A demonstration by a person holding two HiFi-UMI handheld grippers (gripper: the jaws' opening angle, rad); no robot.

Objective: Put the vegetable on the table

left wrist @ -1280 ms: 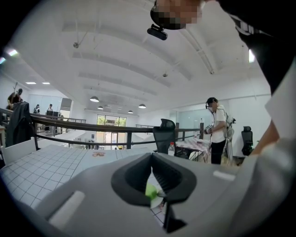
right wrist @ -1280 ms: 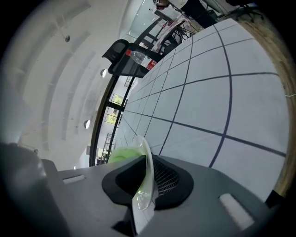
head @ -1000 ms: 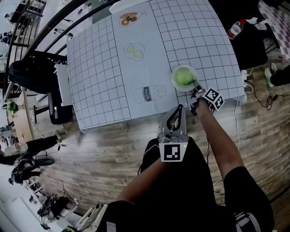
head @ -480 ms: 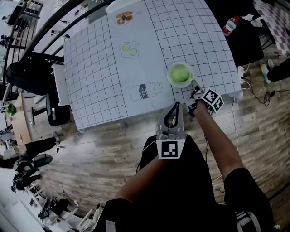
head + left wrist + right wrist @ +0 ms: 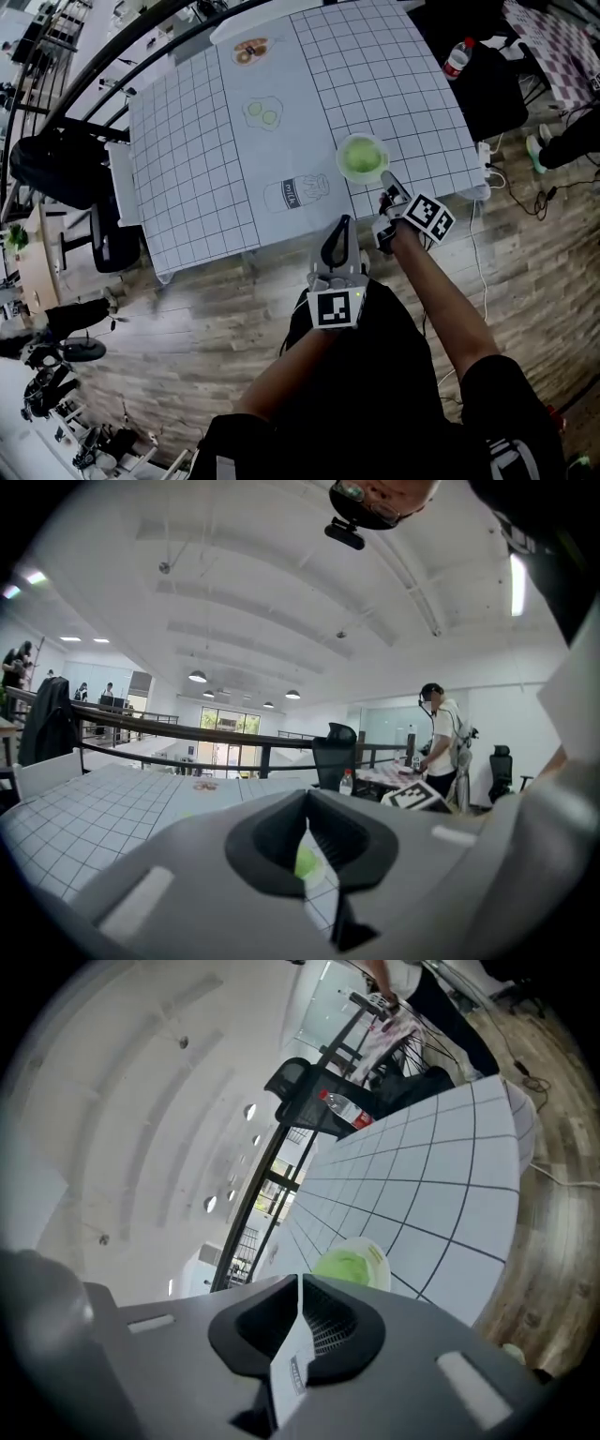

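I note the round vegetable (image 5: pixel 362 159) sitting in a white bowl (image 5: pixel 339 153) on the counter (image 5: pixel 187 169), just ahead of the nearer right hand-held gripper (image 5: pixel 387 183); it and the left hand-held gripper (image 5: pixel 343 225) are both closed, holding nothing.

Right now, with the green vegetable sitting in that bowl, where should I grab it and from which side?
Probably grip the vegetable by its rounded top, coming straight down from above: the rim of the bowl rings its sides, so a sideways approach is blocked. The right gripper is nearest, with its jaws shut, so open them first.
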